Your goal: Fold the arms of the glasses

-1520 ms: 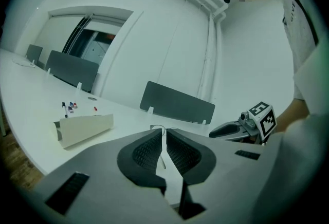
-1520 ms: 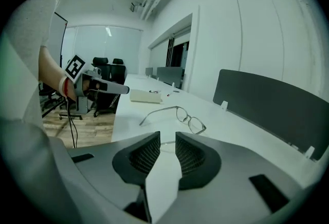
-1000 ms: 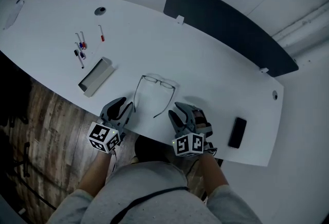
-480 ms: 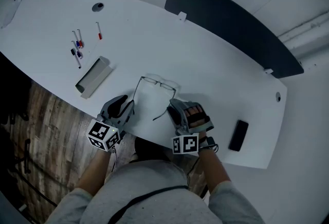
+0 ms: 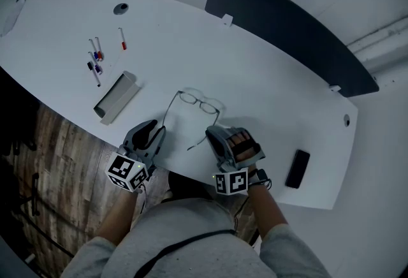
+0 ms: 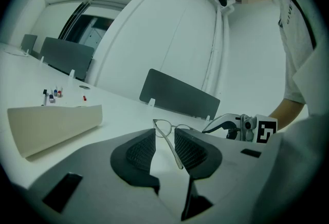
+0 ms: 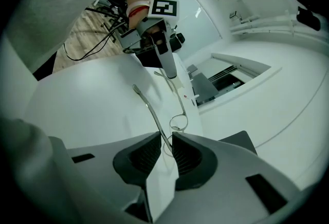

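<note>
Thin metal-framed glasses [image 5: 199,103] lie on the white table [image 5: 268,98] with both arms unfolded toward me. My left gripper [image 5: 156,130] sits at the end of the left arm. In the left gripper view that arm [image 6: 172,147] runs between the pads, close to the right pad, and the jaws stand apart. My right gripper [image 5: 213,133] is at the right arm. In the right gripper view its jaws are closing with the arm [image 7: 154,117] between the pad tips and a narrow gap still showing. The lenses [image 7: 178,121] lie just beyond.
A grey open box [image 5: 118,95] lies to the left, with several markers [image 5: 97,60] beyond it. A black phone [image 5: 298,168] lies at the right near the table's front edge. A dark divider panel [image 5: 287,28] runs along the far edge.
My right gripper has rolled and edged forward to the right arm of the glasses, and its jaws have narrowed. The glasses have shifted slightly. The left gripper has stayed put.
</note>
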A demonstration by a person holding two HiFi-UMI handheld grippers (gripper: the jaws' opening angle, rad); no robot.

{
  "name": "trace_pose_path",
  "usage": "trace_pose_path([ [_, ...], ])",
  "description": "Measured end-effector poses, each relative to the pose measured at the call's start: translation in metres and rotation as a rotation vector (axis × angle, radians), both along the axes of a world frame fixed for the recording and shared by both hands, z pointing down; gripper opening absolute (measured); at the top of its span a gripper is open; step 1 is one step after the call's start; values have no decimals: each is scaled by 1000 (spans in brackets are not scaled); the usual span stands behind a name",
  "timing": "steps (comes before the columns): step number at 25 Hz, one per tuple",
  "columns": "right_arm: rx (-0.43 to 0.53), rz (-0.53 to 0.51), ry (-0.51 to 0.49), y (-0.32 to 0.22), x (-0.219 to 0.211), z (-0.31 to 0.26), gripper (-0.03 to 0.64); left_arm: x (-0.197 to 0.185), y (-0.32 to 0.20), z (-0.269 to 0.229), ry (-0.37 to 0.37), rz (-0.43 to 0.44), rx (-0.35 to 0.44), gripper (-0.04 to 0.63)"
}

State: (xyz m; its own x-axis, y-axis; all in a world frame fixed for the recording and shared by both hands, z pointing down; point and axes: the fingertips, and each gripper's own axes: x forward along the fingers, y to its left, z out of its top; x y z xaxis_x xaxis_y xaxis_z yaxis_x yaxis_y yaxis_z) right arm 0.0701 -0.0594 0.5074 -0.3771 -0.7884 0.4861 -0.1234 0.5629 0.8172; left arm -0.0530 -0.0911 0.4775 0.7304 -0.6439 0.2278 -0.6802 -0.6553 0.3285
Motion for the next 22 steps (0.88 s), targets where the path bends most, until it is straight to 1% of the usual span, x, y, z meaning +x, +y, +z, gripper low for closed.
trace_pose_path([
  [5, 13, 15, -80, -3, -3, -13, 51, -10, 0, -11, 8, -34, 31, 126],
  [8, 7, 28, -134, -5, -5, -22, 41, -16, -2, -25, 8, -57, 71, 126],
  [12, -17, 61, -227, -8, -9, -32, 35, -31, -2, -45, 21, -112, 126, 126],
  [15, -42, 57, -275, -8, -15, -35, 34, -40, -1, -44, 6, -120, 123, 126],
  [19, -97, 42, -352, -3, -23, -39, 34, -45, 4, -30, -31, -107, 100, 126],
  [22, -134, 24, -389, 0, -32, -40, 32, -49, 6, -22, -41, -97, 96, 126],
])
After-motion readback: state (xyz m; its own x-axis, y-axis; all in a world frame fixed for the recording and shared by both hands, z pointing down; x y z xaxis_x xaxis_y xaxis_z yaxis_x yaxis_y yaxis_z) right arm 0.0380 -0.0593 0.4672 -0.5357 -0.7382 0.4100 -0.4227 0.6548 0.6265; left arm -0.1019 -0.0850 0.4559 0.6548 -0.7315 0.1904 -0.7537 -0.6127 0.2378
